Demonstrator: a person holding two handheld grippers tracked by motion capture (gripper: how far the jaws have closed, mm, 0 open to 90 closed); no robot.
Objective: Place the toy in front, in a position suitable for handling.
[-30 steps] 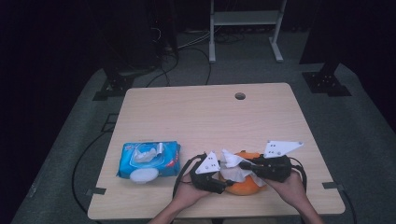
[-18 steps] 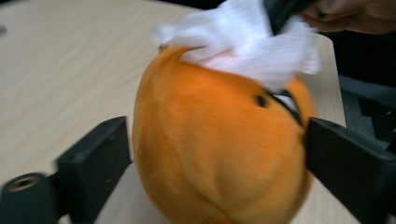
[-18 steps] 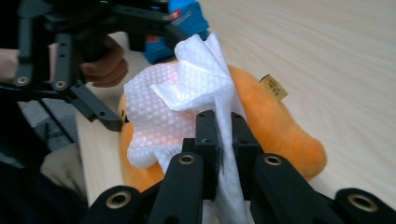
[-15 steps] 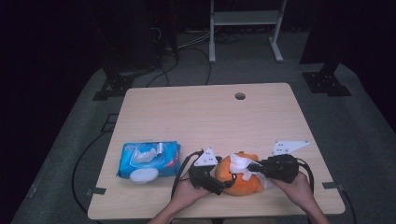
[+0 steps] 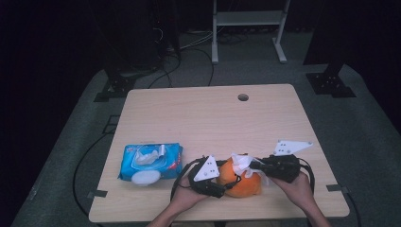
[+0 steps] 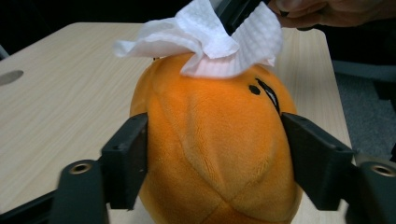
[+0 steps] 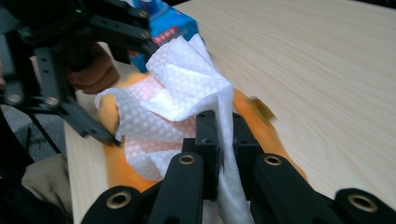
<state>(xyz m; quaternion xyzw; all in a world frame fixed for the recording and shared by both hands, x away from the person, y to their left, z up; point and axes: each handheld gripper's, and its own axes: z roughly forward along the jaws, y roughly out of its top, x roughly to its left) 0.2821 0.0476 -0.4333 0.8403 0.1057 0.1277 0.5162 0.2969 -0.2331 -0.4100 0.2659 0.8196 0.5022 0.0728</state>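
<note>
An orange plush toy [image 5: 242, 183] sits near the table's front edge. My left gripper [image 5: 226, 185] holds it from the left. Its jaws have just been closing, and the black pads [image 6: 127, 163] now press into both sides of the toy [image 6: 215, 140]. A crumpled white wipe [image 6: 210, 42] lies on the toy's top. My right gripper [image 7: 223, 135] is shut on that wipe [image 7: 182, 84] and holds it against the orange plush [image 7: 278, 140]. In the high view the right gripper [image 5: 255, 166] comes in from the right, and the wipe [image 5: 243, 163] sits between the two grippers.
A blue pack of wet wipes [image 5: 150, 161] with its lid flap open lies on the wooden table [image 5: 208, 118], to the left of the left hand. A round cable hole [image 5: 243, 97] sits near the far edge. Cables trail on the floor around the table.
The wipe has shifted slightly to the right across the toy's top. Both hands stay in nearly the same place.
</note>
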